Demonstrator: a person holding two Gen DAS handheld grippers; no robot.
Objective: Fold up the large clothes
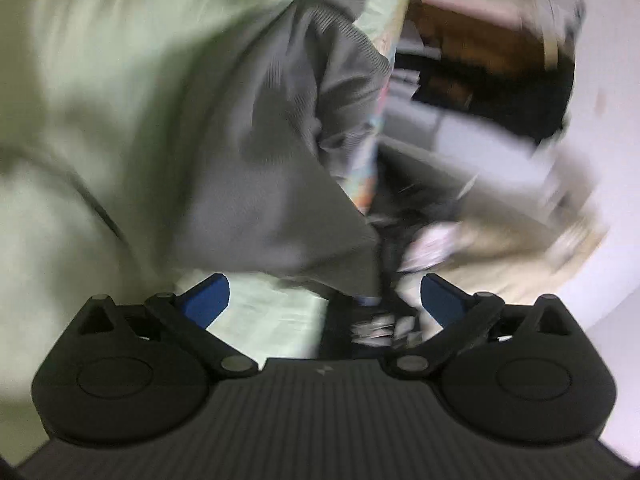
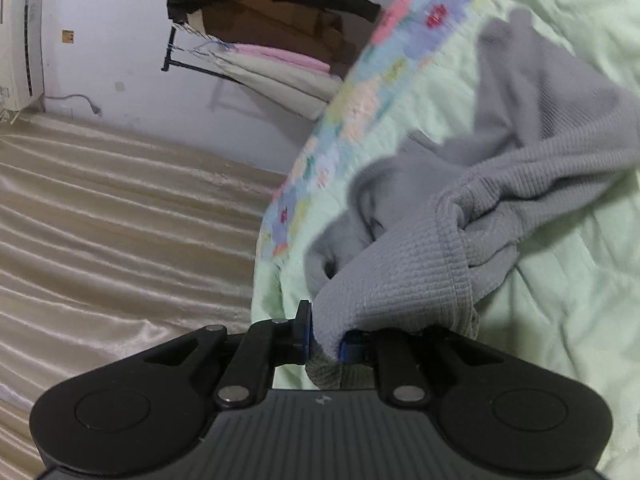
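Observation:
A grey ribbed knit garment lies crumpled on a pale green bed cover. My right gripper is shut on a hemmed edge of the garment, which bunches between the blue pads and rises away from them. In the blurred left wrist view the same grey garment hangs in front of my left gripper. That gripper stands wide open, its blue fingertips far apart with no cloth between them. The garment's lower edge ends just beyond them.
The green bed cover has a flowered border along its edge. Beyond the bed are a beige satin curtain or sheet, a white wall, a rack with folded pink and white cloth and an air conditioner.

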